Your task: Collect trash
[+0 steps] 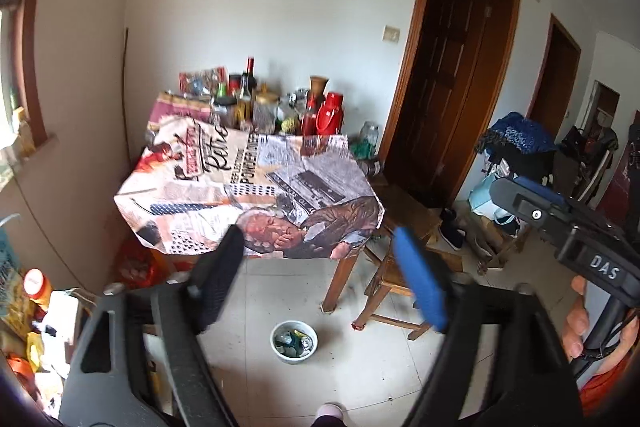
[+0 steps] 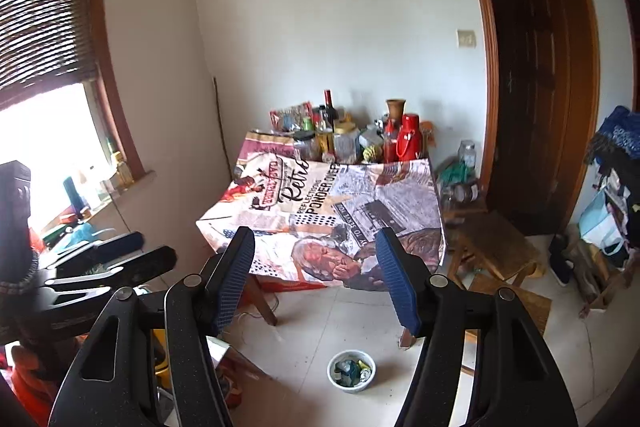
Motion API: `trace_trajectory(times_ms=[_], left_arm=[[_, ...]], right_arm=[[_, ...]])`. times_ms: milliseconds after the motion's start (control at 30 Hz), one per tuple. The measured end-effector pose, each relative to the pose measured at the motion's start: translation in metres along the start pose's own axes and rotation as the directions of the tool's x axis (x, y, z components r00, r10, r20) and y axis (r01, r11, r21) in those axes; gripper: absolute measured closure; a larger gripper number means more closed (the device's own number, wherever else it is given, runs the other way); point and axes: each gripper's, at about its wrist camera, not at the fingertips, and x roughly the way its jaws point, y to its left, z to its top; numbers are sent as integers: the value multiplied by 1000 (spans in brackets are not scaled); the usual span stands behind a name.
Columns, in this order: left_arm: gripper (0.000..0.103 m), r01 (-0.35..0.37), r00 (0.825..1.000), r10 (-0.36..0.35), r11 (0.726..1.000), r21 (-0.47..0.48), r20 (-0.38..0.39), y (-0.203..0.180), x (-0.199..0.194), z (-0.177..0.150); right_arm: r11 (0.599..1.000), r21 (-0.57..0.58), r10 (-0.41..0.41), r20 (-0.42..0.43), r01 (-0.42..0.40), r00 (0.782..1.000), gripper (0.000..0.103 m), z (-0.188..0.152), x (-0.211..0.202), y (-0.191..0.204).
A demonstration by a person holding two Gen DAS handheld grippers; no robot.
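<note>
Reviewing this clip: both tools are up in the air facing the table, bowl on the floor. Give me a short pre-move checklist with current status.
1. Left tool empty, fingers apart: ok.
2. Right tool empty, fingers apart: ok.
3. White bowl upright on the floor, holding trash: ok.
4. Front of the tablecloth free of loose trash: ok.
5. Trash among the bottles and jars at the back: cannot tell.
6. Tools apart from each other: ok.
</note>
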Motion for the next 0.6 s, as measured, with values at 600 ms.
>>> trace_trajectory(times_ms=[600], left_arm=[[3, -26, 994, 23, 999, 25, 104, 7, -84, -14]], right_arm=[[995, -53, -77, 87, 82, 993, 1, -12, -56, 32]])
